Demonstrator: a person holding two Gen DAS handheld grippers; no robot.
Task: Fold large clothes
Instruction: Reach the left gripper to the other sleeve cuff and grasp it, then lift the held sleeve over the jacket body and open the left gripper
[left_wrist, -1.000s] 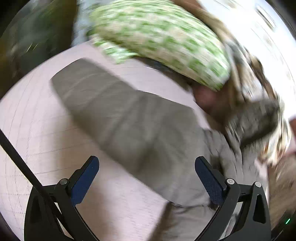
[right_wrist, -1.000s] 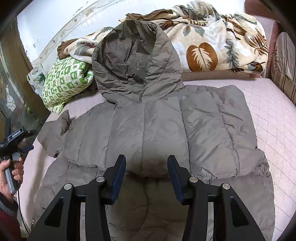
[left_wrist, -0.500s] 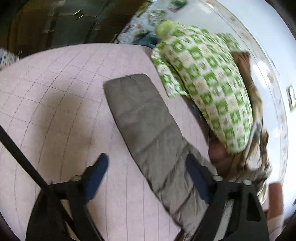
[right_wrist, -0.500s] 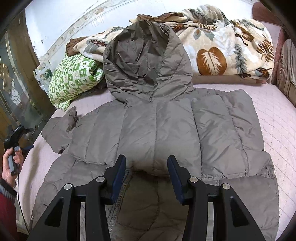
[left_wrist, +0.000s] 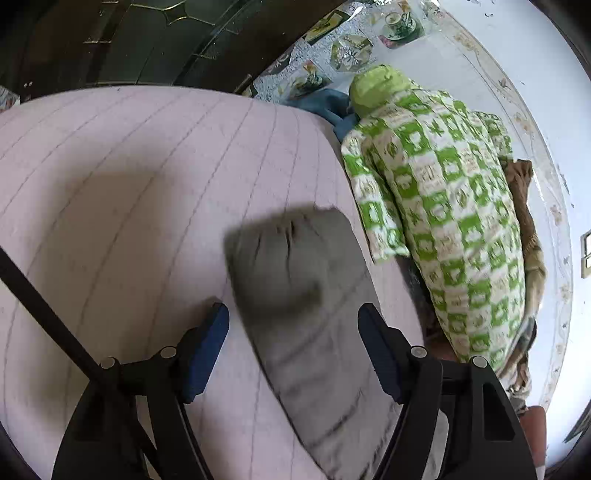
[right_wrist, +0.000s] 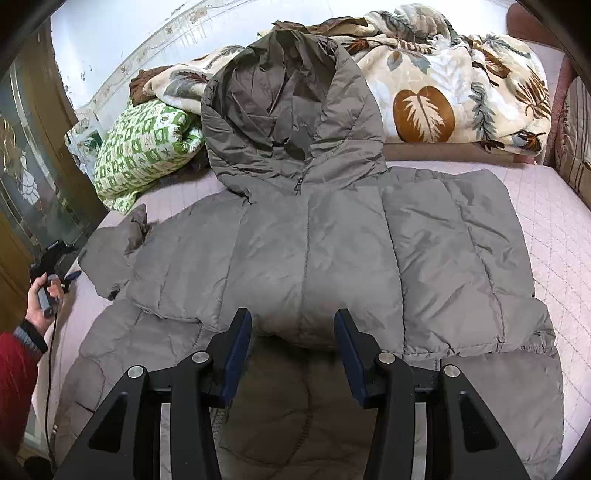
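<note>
A grey puffy hooded jacket (right_wrist: 332, 251) lies spread on the pink quilted bed (right_wrist: 554, 229), its hood (right_wrist: 291, 110) propped against the bedding behind. My right gripper (right_wrist: 293, 332) is shut on the bulging folded edge at the jacket's middle. In the left wrist view the jacket's sleeve (left_wrist: 306, 317) runs between the fingers of my left gripper (left_wrist: 293, 332). Its gathered cuff (left_wrist: 288, 240) lies just ahead. The left jaws are closing, and the pads do not visibly press the sleeve. A hand (right_wrist: 42, 299) holds that left gripper at the bed's left edge.
A green-and-white patterned pillow (left_wrist: 443, 221) lies right of the sleeve, close to it. A leaf-print blanket (right_wrist: 443, 99) is heaped along the back. A dark glass-panelled door (left_wrist: 129, 40) stands beyond the bed's edge. A red sleeve (right_wrist: 14, 376) shows low at the left.
My left gripper has swung toward the sleeve's end and come lower, so the cuff now sits close ahead between narrower jaws. The right gripper has kept still on the jacket.
</note>
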